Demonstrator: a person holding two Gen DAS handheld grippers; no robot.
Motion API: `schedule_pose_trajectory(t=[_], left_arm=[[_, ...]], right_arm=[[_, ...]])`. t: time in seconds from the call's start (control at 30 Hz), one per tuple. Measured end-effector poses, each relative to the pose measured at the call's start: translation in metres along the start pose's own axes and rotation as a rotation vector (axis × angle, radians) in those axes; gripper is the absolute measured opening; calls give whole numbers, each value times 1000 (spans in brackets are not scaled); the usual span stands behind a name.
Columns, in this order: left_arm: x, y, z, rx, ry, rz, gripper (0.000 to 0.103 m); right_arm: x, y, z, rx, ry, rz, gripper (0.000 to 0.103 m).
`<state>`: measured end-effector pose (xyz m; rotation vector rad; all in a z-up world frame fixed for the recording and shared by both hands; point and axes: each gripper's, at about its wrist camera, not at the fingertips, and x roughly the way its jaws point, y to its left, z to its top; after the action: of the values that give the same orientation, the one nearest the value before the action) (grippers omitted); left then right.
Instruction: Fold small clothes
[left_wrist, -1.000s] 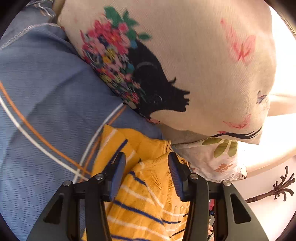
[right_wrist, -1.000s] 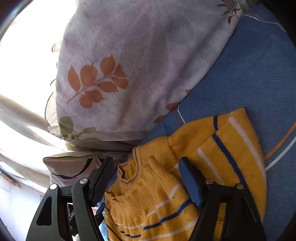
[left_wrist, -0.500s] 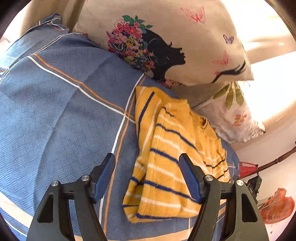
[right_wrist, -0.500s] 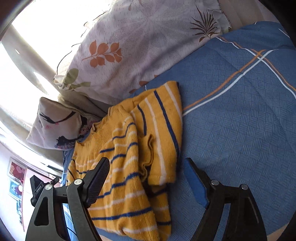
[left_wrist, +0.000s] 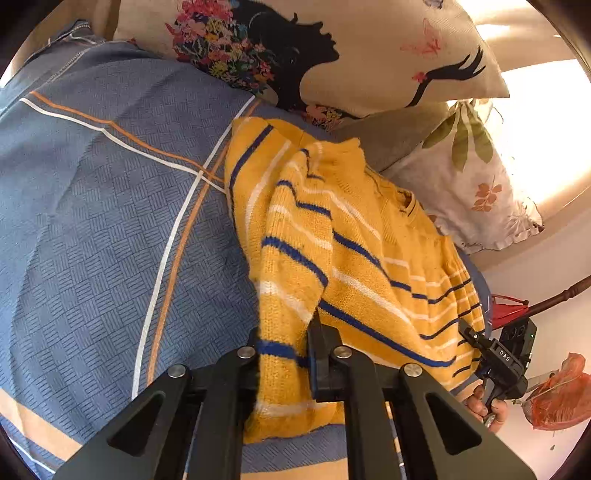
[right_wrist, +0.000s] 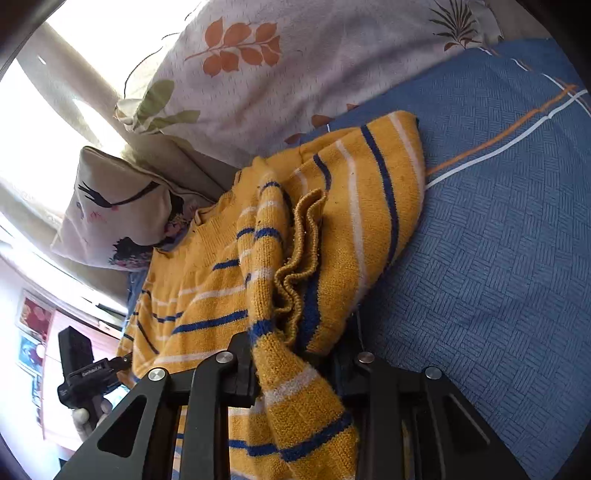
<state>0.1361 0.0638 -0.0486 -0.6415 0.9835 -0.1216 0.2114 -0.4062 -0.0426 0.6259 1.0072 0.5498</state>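
Note:
A small yellow knit sweater (left_wrist: 354, 254) with blue and white stripes lies on the blue bedspread (left_wrist: 110, 221), sleeves folded in over its body. My left gripper (left_wrist: 284, 354) is shut on the sweater's near hem at the left side. In the right wrist view the same sweater (right_wrist: 332, 229) lies bunched, with a ribbed cuff curled on top. My right gripper (right_wrist: 295, 365) is shut on the sweater's hem at the other side. The other gripper shows small at the edge of each view.
A cream pillow (left_wrist: 369, 48) printed with a woman's silhouette and a white leaf-print pillow (right_wrist: 295, 74) lie just beyond the sweater's neck. The bedspread (right_wrist: 498, 240) stretches wide to the outer side. A red bag (left_wrist: 557, 398) hangs off the bed's edge.
Both grippers pulled back from the sweater's neck to its hem, then closed on the hem. Half a second ago both were open above the fabric.

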Motion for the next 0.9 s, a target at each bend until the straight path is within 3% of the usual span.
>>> schedule_pose_trajectory(t=[0.1, 0.23, 0.33, 0.37, 0.4, 0.5, 0.63, 0.73, 0.8, 0.87, 0.9], left_arm=[[-24, -5, -4, 16, -7, -17, 8], [-39, -7, -15, 31, 9, 1, 8], [-34, 4, -22, 13, 27, 26, 8], [-33, 11, -22, -11, 36, 19, 8], [-31, 21, -22, -52, 44, -8, 8], [-37, 34, -21, -108, 37, -66, 9], [-72, 26, -23, -21, -81, 37, 16], [-98, 17, -24, 16, -175, 56, 27], [-103, 1, -21, 61, -199, 23, 35], [-95, -18, -18, 113, -182, -15, 46], [-87, -27, -15, 132, -164, -29, 46]], right_arm=[[-18, 1, -2, 35, 5, 83, 28], [-33, 6, -16, 16, 22, 100, 28], [-32, -4, -26, 16, 29, 47, 33], [-30, -9, -29, 31, 27, 27, 40], [-31, -15, -30, 57, 23, 18, 45], [-46, -16, -31, 60, -9, 16, 47], [-86, 11, -28, -70, -136, -117, 53], [-104, 35, -24, -160, -213, -161, 57], [-98, 50, -21, -199, -205, -132, 57], [-80, 63, -18, -228, -164, -102, 57], [-68, 70, -18, -239, -143, -97, 57]])
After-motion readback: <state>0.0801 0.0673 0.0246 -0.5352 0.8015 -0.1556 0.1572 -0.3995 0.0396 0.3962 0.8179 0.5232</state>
